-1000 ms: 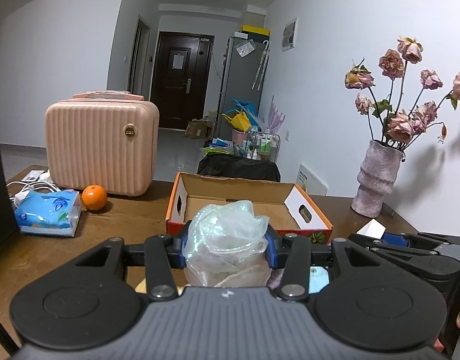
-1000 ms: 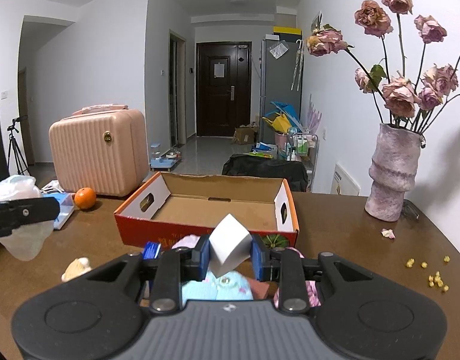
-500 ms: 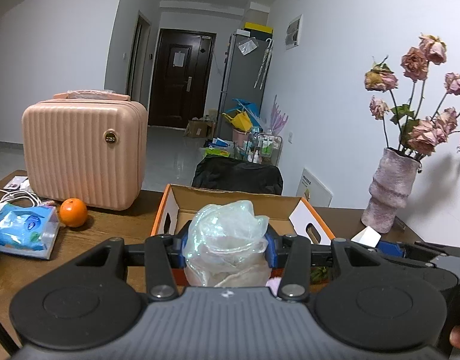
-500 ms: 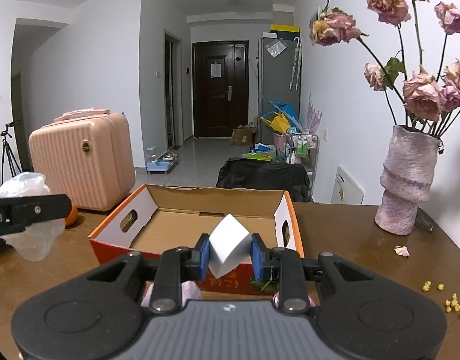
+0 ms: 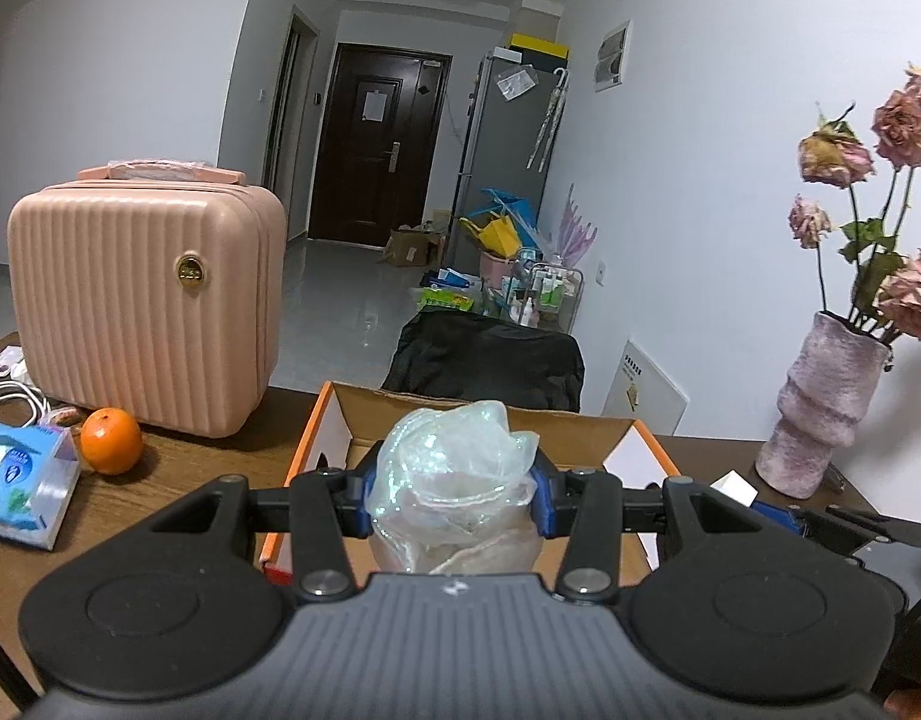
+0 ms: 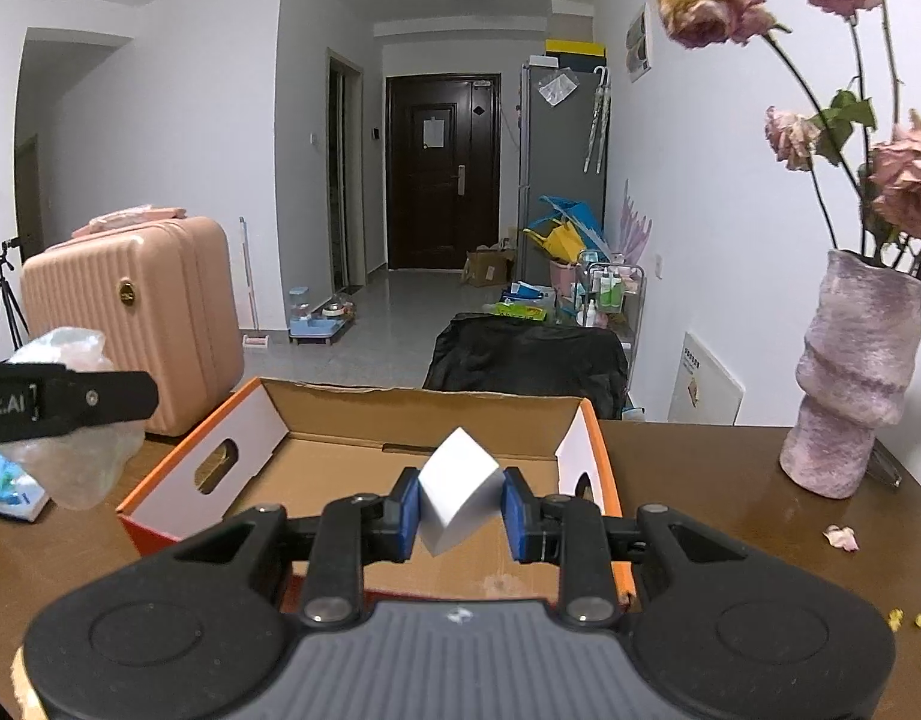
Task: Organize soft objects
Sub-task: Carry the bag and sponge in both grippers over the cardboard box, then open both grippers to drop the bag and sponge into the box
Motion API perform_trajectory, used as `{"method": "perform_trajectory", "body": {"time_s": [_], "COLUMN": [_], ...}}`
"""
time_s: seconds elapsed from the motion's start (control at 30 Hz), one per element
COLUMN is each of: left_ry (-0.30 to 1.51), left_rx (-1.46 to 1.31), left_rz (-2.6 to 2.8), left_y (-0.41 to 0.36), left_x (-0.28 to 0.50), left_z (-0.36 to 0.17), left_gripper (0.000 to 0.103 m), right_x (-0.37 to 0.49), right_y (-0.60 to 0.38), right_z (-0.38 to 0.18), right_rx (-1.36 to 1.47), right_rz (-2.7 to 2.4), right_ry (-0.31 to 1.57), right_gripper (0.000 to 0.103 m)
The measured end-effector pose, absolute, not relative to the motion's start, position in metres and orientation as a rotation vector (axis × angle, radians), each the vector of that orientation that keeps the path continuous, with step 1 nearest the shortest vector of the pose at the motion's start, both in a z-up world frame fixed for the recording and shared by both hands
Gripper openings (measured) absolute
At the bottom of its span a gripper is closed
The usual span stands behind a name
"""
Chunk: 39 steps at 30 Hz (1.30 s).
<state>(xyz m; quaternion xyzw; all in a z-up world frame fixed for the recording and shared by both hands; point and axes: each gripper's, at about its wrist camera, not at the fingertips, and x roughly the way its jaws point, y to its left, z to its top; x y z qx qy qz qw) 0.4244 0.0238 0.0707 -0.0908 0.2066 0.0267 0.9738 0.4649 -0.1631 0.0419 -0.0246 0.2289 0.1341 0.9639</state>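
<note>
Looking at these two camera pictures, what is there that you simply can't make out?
- Cardboard box, left wrist view: its floor is hidden by the left gripper and crumpled plastic bag.
- Right gripper, right wrist view: its body covers the near tabletop.
- White block: material unclear.
- Yellow crumbs: too small to identify.

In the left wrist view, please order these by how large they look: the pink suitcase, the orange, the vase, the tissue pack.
1. pink suitcase
2. vase
3. tissue pack, cut by the picture's edge, so unsure against the vase
4. orange
</note>
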Motion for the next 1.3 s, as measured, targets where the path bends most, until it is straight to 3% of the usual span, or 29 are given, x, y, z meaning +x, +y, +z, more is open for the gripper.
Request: {"method": "perform_trajectory", "body": {"time_s": [0.9, 1.0, 1.1, 1.17, 1.23, 1.3], "left_ry": [0.462, 0.465, 0.462, 0.457, 0.455, 0.445], "left_rx": [-0.157, -0.144, -0.142, -0.144, -0.151, -0.145], "left_rz": [0.164, 0.166, 0.177, 0.184, 0.194, 0.198], "left_y": [0.034, 0.032, 0.032, 0.033, 0.034, 0.035], "left_x": [0.506, 0.507, 0.506, 0.504, 0.502, 0.499], "left_z": [0.019, 0.018, 0.018, 0.019, 0.02, 0.022], "left_gripper": [0.047, 0.056, 0.075, 0.091, 0.103, 0.103], "right_x": [0.551, 0.554, 0.555, 0.554, 0.553, 0.55], "right_y": [-0.154, -0.156, -0.157, -0.158, -0.16, -0.161], "right_z": [-0.006, -0.008, -0.009, -0.009, -0.008, -0.006], "right_rx": [-0.034, -0.027, -0.027, -0.024, -0.021, -0.02], "right_rz": [0.258, 0.254, 0.248, 0.247, 0.241, 0.236], "right_ry": [0.529, 0.538, 0.537, 0.535, 0.526, 0.513], "right_gripper": [0.03, 0.036, 0.044, 0.057, 0.087, 0.099]}}
